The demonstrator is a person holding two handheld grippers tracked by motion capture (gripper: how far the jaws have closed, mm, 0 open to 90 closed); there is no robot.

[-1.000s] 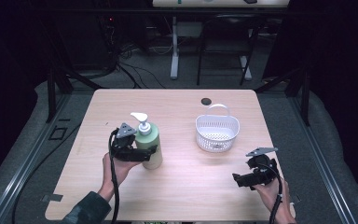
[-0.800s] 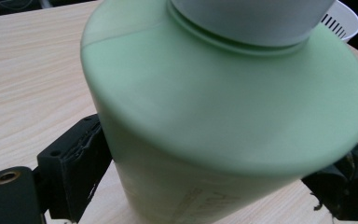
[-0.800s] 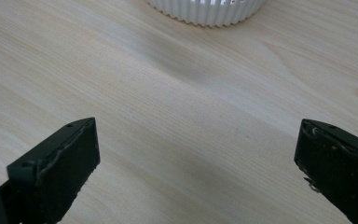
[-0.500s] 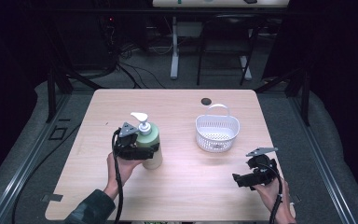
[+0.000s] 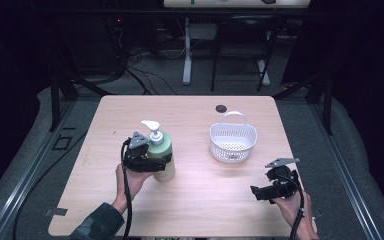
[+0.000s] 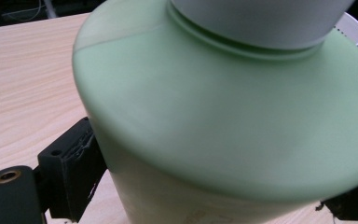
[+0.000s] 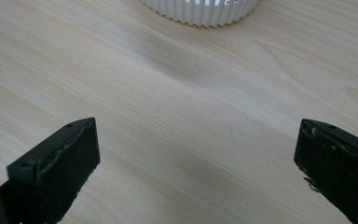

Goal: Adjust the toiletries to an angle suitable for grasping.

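A pale green pump bottle [image 5: 162, 148] with a white pump head stands upright left of the table's middle. My left gripper [image 5: 160, 164] is shut on its lower body, one jaw on each side. In the left gripper view the bottle [image 6: 223, 116] looms very close and slightly blurred, with my left gripper [image 6: 209, 186] pressing it from both sides. My right gripper [image 5: 256, 191] rests low near the front right of the table, open. In the right gripper view my right gripper [image 7: 200, 163] has only bare wood between its jaws.
A white slotted basket [image 5: 233, 142] with a hoop handle stands right of centre; its ribbed base [image 7: 200, 11] is ahead of the right gripper. A small black disc [image 5: 221, 108] lies behind it. The wooden table [image 5: 200, 205] ends near both hands.
The left hand and gripper have edged slightly right and forward against the bottle, which stays upright in about the same place. The right gripper has not moved.
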